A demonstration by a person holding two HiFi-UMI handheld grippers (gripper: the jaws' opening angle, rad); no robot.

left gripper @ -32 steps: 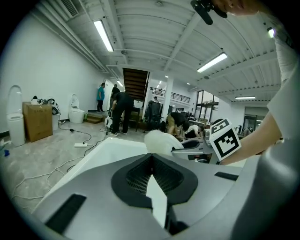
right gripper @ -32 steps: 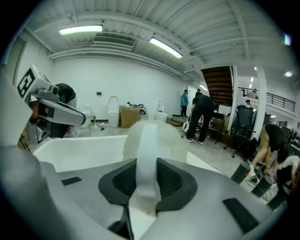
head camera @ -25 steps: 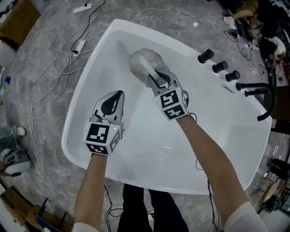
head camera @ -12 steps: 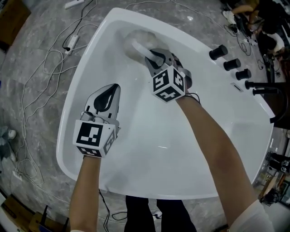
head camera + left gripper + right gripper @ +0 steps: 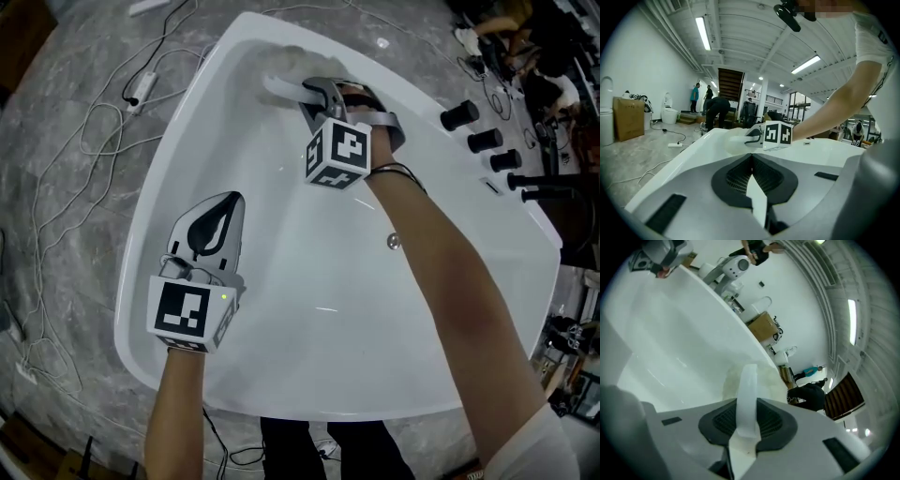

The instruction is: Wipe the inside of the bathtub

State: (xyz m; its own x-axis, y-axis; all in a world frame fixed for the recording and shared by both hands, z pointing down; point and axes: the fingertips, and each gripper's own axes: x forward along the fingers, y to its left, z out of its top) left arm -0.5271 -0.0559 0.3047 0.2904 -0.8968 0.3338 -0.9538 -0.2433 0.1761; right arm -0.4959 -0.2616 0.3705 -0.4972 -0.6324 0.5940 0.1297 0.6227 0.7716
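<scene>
The fluffy off-white wiper head on a white plastic handle (image 5: 281, 66) sits at the far, narrow end of the glossy white rounded-triangular bathtub (image 5: 309, 356). It is pressed to the inner wall just under the rim, so there is little room left beyond it. The right gripper (image 5: 316, 92) has its jaws clamped on the handle. The right gripper view shows the handle running up btwn the dark pads (image 5: 719, 420) w/ the fluffy head past it. Behind the head the tub floor is wide and bare, w/ only the small round metal drain (image 5: 394, 242) near the middle.

The right forearm (image 5: 441, 291) reaches long and nearly straight across the basin from the near rim, w/ the marker cube tilted toward the camera. The left gripper (image 5: 225, 211) hangs over the left sloping wall, inside the rim and well apart from the wiper. Its jaws are together w/ nothing btwn them. The left forearm (image 5: 178, 412) comes in over the near-left edge.

On the right ledge stand three black round knobs (image 5: 485, 141) and a black curved spout (image 5: 553, 202), whose far part is cut off by the frame. White cables (image 5: 84, 141) trail over the grey marbled floor (image 5: 56, 244) left of the tub.

The head's outline is hard to read, white on white. The gripped stretch of handle is hidden inside the jaws.
</scene>
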